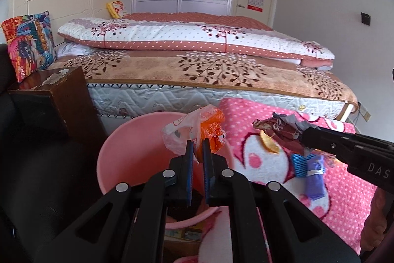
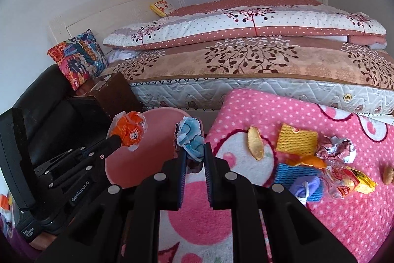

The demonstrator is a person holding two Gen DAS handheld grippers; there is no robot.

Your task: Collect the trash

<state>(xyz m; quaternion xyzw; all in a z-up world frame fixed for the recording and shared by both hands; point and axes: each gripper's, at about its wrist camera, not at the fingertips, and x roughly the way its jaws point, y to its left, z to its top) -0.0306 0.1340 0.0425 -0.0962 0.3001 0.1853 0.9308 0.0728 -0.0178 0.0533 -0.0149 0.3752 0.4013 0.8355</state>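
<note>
A: Bedroom, bed (image 1: 197, 70) across the far side, pink dotted blanket (image 2: 332, 213) near right, pink basin (image 1: 128, 152) near left beside a dark wooden cabinet (image 1: 56, 100).

B: Left gripper (image 1: 197, 142)?

A: Jaws nearly closed, pinching an orange wrapper (image 1: 211, 132) in clear plastic, held above the basin. The right wrist view shows it from the side, over the basin's left rim.

B: Right gripper (image 2: 194, 152)?

A: Jaws narrowly parted, clamped on a crumpled wrapper (image 2: 190, 137). Its own view shows a blue and white side; the left view shows it maroon and silver, held over the blanket's left part.

B: Remaining trash?

A: Only the right view shows the whole pile (image 2: 320, 164) on the blanket: yellow mesh, foil ball, snack packets, a nut far right. The left view catches just the blue mesh and purple scrap.
</note>
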